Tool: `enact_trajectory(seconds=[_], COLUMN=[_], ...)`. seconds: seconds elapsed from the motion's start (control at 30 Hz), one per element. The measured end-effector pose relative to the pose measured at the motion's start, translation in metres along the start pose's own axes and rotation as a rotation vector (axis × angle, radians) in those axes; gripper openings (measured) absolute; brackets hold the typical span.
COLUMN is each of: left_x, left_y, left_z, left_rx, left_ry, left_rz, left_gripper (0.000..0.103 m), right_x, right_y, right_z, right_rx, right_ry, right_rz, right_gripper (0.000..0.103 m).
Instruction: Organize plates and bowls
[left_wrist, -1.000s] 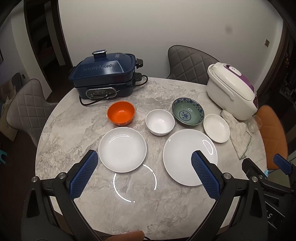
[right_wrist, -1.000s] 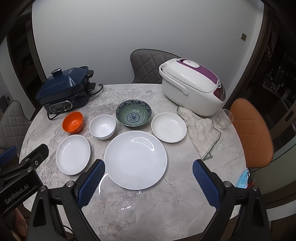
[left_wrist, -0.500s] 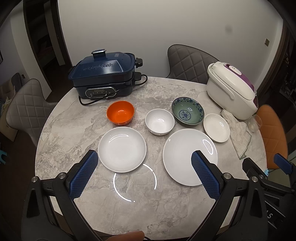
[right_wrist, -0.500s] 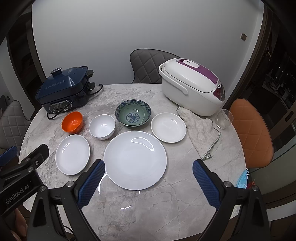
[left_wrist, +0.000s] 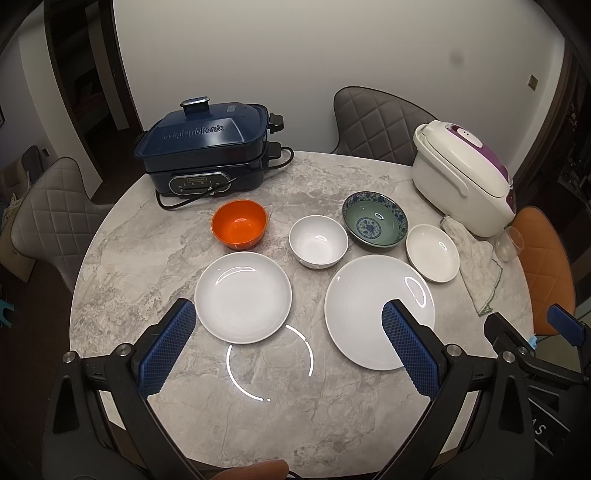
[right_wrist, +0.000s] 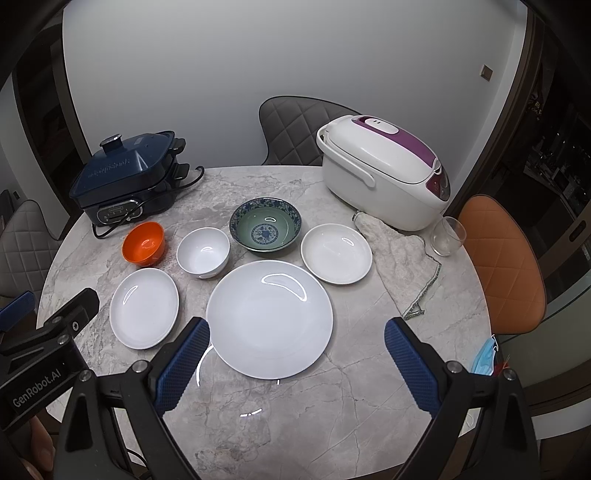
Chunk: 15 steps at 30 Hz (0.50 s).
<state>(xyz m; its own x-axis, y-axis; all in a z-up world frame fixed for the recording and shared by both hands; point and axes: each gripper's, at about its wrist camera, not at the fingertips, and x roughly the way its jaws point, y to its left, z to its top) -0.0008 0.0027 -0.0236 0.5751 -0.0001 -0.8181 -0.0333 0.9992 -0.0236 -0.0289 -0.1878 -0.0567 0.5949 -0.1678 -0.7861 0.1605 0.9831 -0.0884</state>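
On the round marble table (left_wrist: 147, 258) sit an orange bowl (left_wrist: 239, 223), a white bowl (left_wrist: 318, 240), a green-and-blue patterned bowl (left_wrist: 375, 222), a small white plate (left_wrist: 433, 253), a medium white plate (left_wrist: 243, 296) and a large white plate (left_wrist: 369, 306). The same dishes show in the right wrist view: orange bowl (right_wrist: 143, 243), white bowl (right_wrist: 202, 252), patterned bowl (right_wrist: 265, 229), small plate (right_wrist: 336, 253), medium plate (right_wrist: 144, 308), large plate (right_wrist: 269, 317). My left gripper (left_wrist: 288, 347) is open and empty above the near table edge. My right gripper (right_wrist: 295, 358) is open and empty, near the large plate.
A dark blue electric cooker (left_wrist: 207, 147) stands at the back left, a white and purple rice cooker (left_wrist: 461, 177) at the back right. A cloth (right_wrist: 399, 258) and a glass (right_wrist: 447, 236) lie right of the plates. Chairs surround the table.
Both grippers have shifted very slightly; the dishes have not moved and both grippers stay open.
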Motion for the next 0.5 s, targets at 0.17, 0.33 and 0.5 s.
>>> enact_trajectory(seconds=[0.17,0.33,0.5], left_x=[0.0,0.0012,0.0031], left_y=[-0.0001,0.0,-0.0005], left_z=[0.0006,-0.0007,-0.0033], left_rx=[0.001,0.002,0.002], left_ry=[0.001,0.003,0.004], left_rz=[0.001,0.0,0.001], left_gripper=[0.102,0.102,0.102], right_x=[0.0012,0.0019,0.0023], right_y=[0.0007,0.0012,0.0021], right_z=[-0.0006,0.0004,0.0023], right_rx=[-0.001,-0.001,0.0], right_ry=[0.001,0.002,0.003], right_rz=[0.0,0.0,0.0], right_gripper=[0.098,0.098,0.098])
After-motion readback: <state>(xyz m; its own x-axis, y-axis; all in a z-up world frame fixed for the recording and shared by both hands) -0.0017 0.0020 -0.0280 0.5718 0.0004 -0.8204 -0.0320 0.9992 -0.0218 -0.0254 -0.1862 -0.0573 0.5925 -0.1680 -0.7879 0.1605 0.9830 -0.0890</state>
